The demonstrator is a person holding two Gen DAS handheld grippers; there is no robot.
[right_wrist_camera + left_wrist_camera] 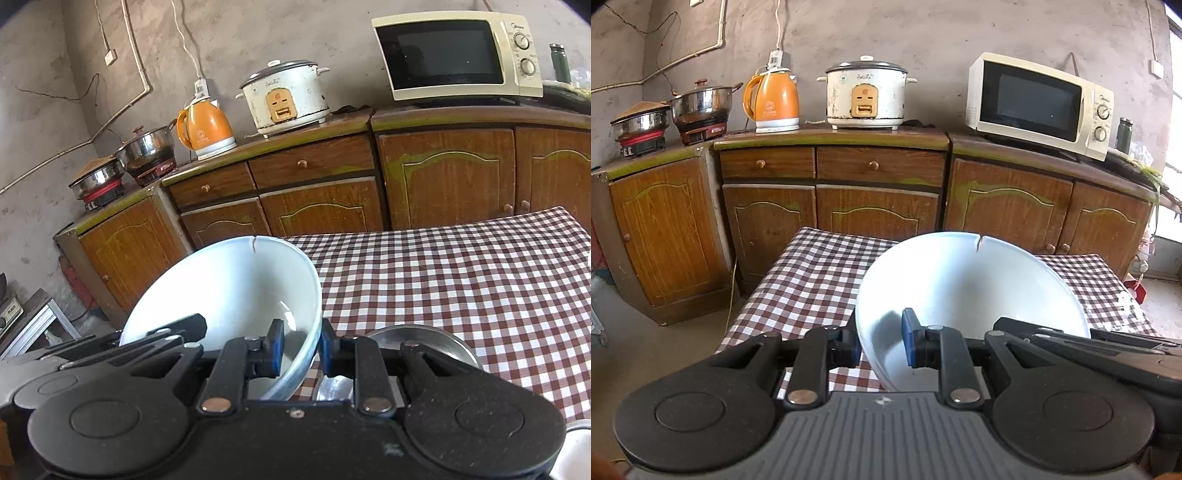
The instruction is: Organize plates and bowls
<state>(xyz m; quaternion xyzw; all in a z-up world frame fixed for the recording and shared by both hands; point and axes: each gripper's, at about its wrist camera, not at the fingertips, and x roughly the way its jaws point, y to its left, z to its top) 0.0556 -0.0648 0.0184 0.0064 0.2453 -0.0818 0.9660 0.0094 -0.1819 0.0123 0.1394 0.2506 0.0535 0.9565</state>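
A large white bowl with a crack in its far rim hangs tilted above the checked tablecloth, held from both sides. My left gripper is shut on its left wall, blue pads inside and outside. In the right wrist view the same bowl sits left of centre, and my right gripper is shut on its right wall. Each camera shows the other gripper's black frame at the bowl's opposite side.
A steel dish lies on the table just under the right gripper, and another pale dish edge shows at the lower right. Wooden cabinets behind carry a kettle, a rice cooker, a microwave and pots.
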